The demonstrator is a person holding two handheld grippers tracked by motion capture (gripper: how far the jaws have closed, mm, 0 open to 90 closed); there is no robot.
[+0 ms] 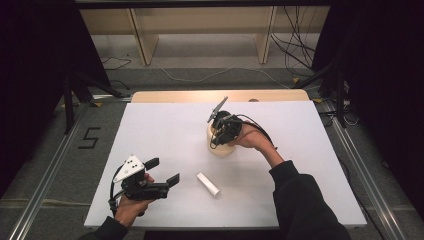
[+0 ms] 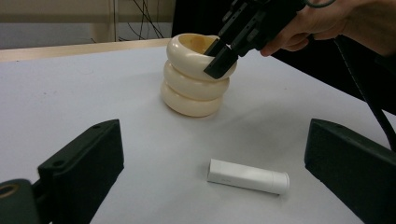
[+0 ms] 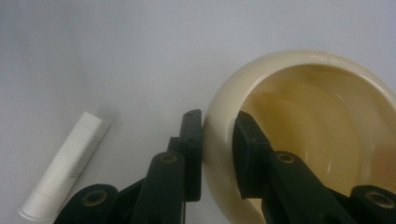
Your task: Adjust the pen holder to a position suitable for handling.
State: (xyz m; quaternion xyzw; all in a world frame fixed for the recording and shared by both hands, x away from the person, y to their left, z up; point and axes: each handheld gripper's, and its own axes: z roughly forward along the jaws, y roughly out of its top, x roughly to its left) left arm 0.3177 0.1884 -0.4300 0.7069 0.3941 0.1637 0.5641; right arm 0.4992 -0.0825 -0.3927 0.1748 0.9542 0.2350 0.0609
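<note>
So the right gripper (image 1: 218, 134) is clamped on the rim of the cream ribbed pot (image 2: 195, 79), one jaw outside the wall and the other dipped inside, both pressed flat against it, and you can see that best in the right gripper view, where the pot (image 3: 299, 135) bulges off to the jaws' right. The pot stands upright on the white table (image 1: 165, 135), right under that gripper, which comes down on it at a slant from the hand (image 1: 250, 137). A small white tube (image 1: 208, 184) lies flat on the table, well off to the outer-jaw side of the right gripper and not touching the pot. The left gripper (image 1: 165, 172) has its jaws spread wide with nothing between them, and the tube (image 2: 248, 176) sits just ahead of them, with the pot farther out beyond it.
</note>
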